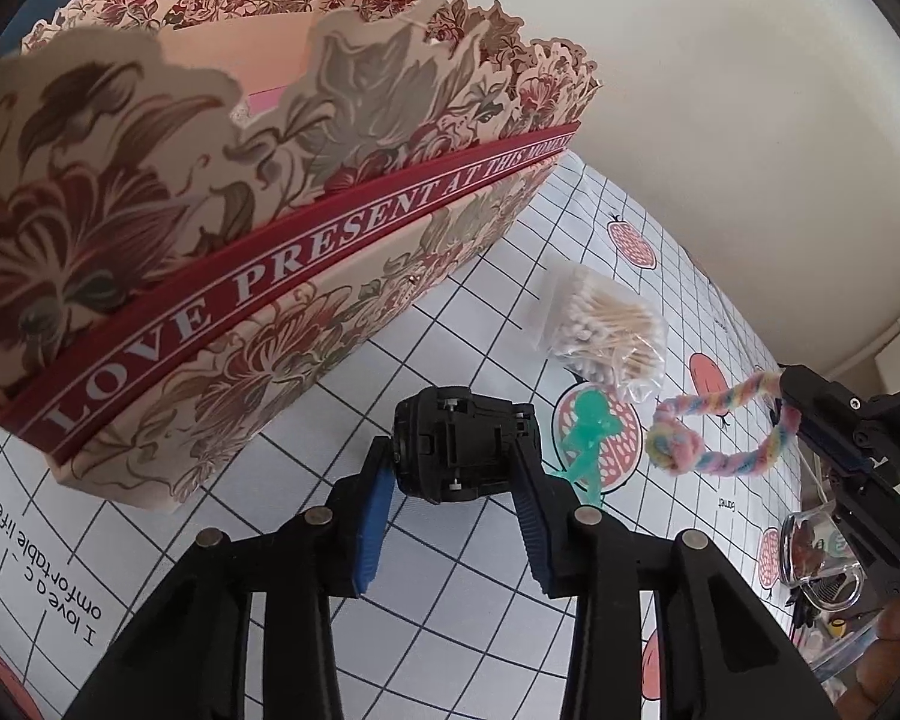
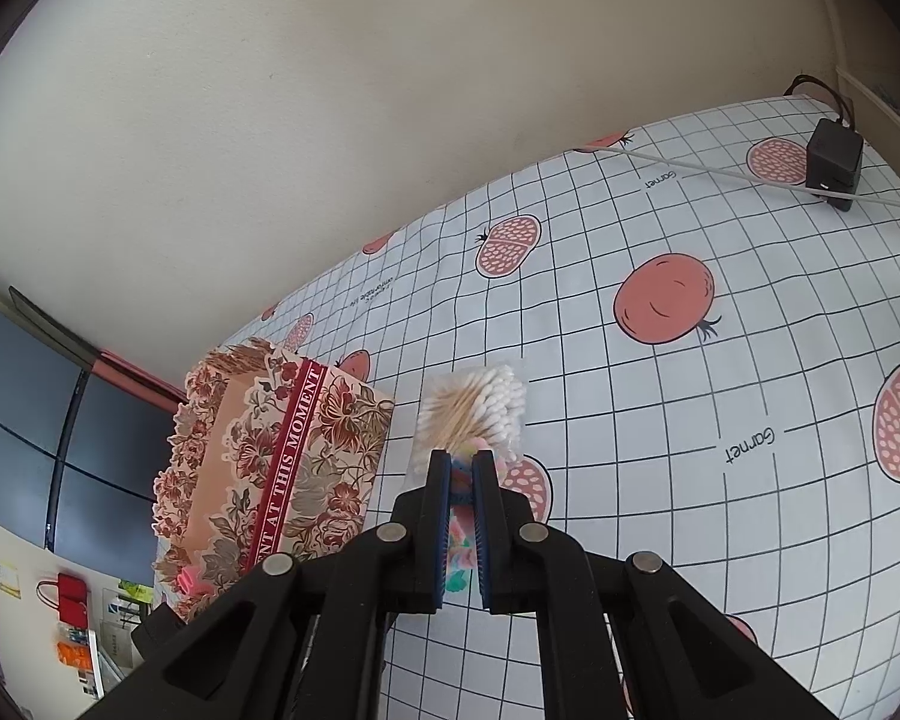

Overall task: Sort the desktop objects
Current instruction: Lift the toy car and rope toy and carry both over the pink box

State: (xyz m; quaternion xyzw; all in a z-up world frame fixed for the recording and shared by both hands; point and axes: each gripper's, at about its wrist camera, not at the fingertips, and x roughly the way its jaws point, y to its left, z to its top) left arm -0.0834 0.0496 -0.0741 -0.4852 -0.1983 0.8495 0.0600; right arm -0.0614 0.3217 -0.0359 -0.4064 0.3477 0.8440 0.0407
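Note:
My left gripper [image 1: 453, 468] is shut on a black toy car [image 1: 459, 444], held above the checked tablecloth beside the floral gift box [image 1: 222, 228]. My right gripper [image 2: 462, 516] is shut on a pastel rainbow rope loop [image 2: 461, 540]; in the left wrist view the rope [image 1: 708, 432] hangs from the right gripper [image 1: 810, 414] at the right. A bag of cotton swabs [image 1: 606, 330] lies on the cloth past the car, also in the right wrist view [image 2: 474, 408]. A teal plastic figure [image 1: 588, 438] lies beside the car.
The floral box [image 2: 270, 468] is open-topped with pink items inside. A clear glass container [image 1: 816, 564] sits at the right edge. A black power adapter [image 2: 834, 159] with a cable lies at the far corner. A wall borders the table's back.

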